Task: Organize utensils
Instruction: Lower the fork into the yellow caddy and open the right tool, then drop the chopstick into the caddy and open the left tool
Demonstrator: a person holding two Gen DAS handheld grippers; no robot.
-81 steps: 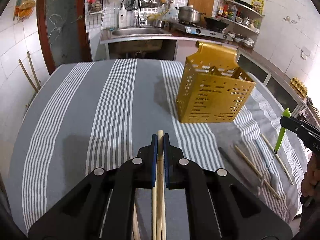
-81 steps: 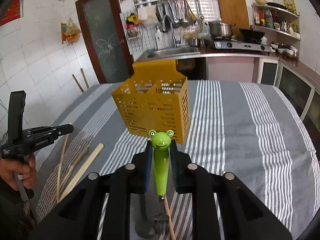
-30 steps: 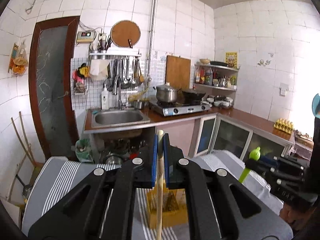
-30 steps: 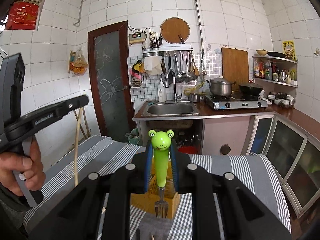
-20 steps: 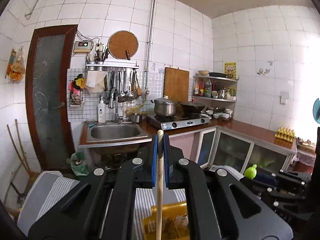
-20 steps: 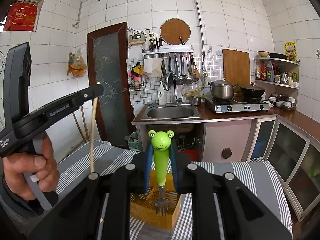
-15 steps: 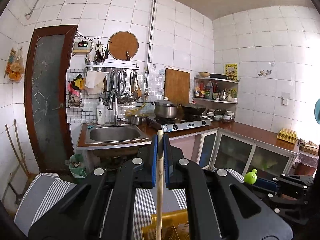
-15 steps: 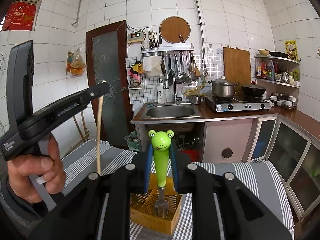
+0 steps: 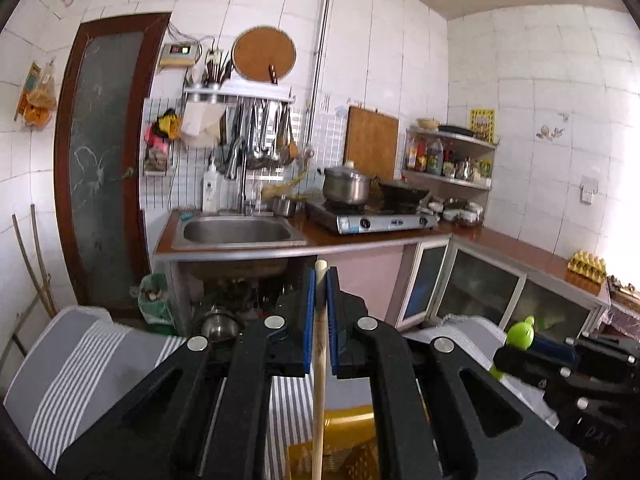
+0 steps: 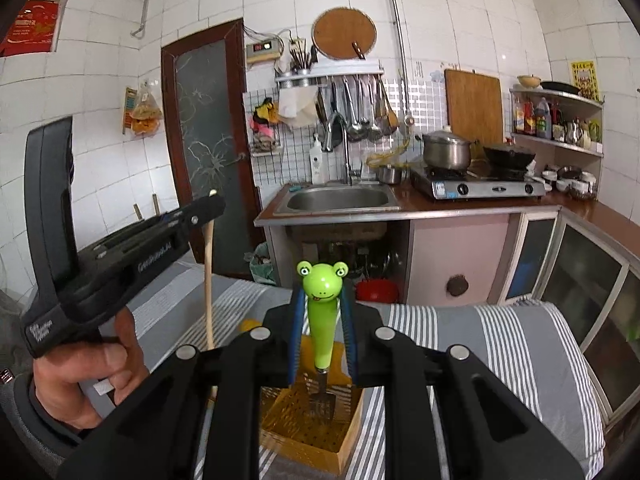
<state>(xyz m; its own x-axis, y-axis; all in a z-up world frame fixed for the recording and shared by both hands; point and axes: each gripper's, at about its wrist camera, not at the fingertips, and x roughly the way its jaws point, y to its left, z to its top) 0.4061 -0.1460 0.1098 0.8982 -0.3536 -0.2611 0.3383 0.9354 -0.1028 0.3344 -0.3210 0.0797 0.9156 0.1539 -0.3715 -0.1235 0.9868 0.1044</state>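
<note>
In the left wrist view my left gripper [image 9: 319, 280] is shut on a wooden chopstick [image 9: 319, 400] that hangs straight down over the yellow perforated basket [image 9: 348, 444]; its jaws are just starting to open. My right gripper [image 10: 322, 300] holds the green frog fork [image 10: 322, 320] upright, tines down over the open basket [image 10: 304, 428]. Its jaws are opening, with the fork still hanging between the pads. From the right wrist, the left gripper [image 10: 214, 204] and chopstick [image 10: 208, 280] are up and to the left, a hand [image 10: 92, 372] on the handle. The chopstick's lower end is hidden.
The basket stands on a table with a grey, white-striped cloth [image 10: 500, 340]. Beyond the table's far edge run a counter with a sink [image 10: 338, 200], a gas stove [image 10: 480, 188] and glass-fronted cabinets [image 10: 580, 280]. A dark door [image 10: 208, 128] stands at the left.
Both grippers have sunk toward the basket, which now looks larger and closer in the right wrist view. The left gripper with its chopstick has moved nearer the right gripper. Both utensils are still held.
</note>
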